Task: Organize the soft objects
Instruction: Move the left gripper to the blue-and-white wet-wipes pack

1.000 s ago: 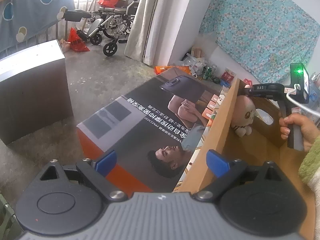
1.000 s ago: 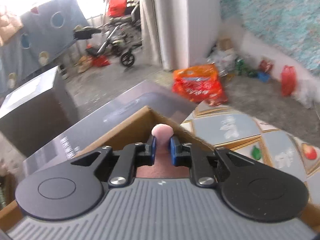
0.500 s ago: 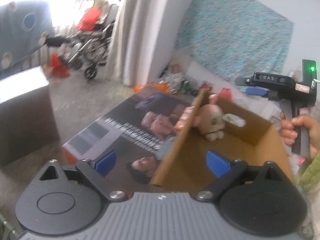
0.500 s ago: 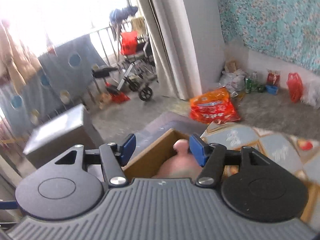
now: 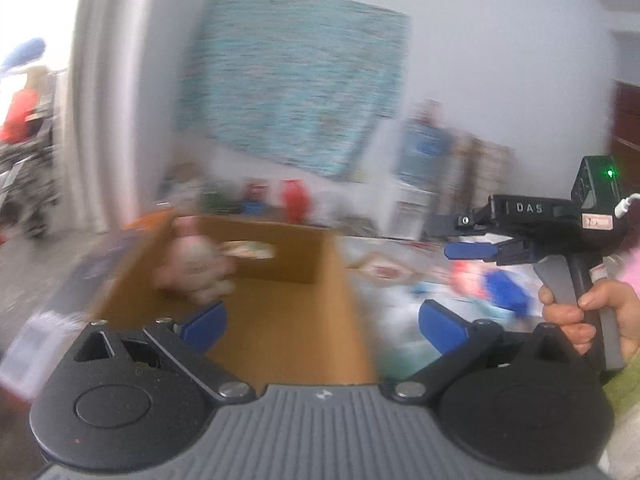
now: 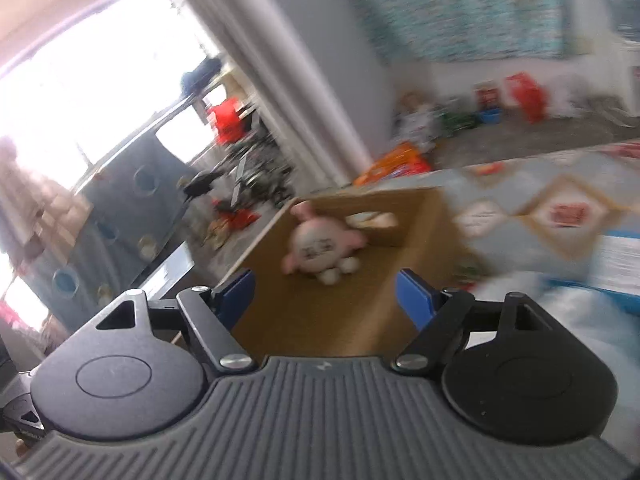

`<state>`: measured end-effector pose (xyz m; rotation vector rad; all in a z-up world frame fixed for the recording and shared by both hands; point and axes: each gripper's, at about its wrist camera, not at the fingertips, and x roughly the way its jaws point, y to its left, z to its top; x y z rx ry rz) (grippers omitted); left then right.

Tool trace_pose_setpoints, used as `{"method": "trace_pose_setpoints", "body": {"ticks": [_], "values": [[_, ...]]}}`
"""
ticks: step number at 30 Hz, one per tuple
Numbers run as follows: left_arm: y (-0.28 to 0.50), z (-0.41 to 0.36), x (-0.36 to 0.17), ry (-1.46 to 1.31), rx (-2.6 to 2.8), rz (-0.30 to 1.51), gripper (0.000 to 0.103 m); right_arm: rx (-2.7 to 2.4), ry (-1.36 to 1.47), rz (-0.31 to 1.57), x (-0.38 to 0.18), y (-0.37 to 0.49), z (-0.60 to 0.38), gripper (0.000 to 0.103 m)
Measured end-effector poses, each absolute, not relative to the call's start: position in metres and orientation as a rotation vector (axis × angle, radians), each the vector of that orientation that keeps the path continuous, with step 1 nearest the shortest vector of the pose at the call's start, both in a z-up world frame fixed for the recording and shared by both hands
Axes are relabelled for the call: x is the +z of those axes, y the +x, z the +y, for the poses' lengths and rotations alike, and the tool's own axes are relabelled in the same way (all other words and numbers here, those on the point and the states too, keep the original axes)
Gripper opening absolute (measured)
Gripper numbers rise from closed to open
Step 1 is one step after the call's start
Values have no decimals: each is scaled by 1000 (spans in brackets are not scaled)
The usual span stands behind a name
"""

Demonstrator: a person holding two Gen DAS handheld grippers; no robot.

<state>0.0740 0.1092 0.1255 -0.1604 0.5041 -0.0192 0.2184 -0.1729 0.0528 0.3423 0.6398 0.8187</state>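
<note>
A pink and white plush toy (image 6: 322, 246) lies inside an open cardboard box (image 6: 320, 316), near its far wall. It also shows, blurred, in the left wrist view (image 5: 192, 266) in the same box (image 5: 280, 332). My right gripper (image 6: 326, 294) is open and empty, above the box's near side; from the left wrist view it (image 5: 472, 250) hangs to the right of the box. My left gripper (image 5: 320, 328) is open and empty over the box's near right edge.
A patterned mat (image 6: 556, 216) with blurred colourful items (image 5: 492, 286) lies right of the box. A large printed carton (image 6: 168, 272) sits left of it. Bags and bottles (image 6: 508, 100) line the far wall. A wheelchair (image 5: 24, 184) stands far left.
My right gripper opened, let go of the plush toy into the box, and pulled back. Both cameras swung right and up, and the views are blurred.
</note>
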Motion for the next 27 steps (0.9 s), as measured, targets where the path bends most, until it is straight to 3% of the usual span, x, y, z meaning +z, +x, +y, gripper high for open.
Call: {"method": "trace_pose_setpoints", "body": {"ticks": [11,27], "values": [[170,-74,103,-27,-363,585,102,444,551,561,16,213,-413,83],[340,-226,45,291,-298,812,99,414,834,583,-76,308,-472,83]]}}
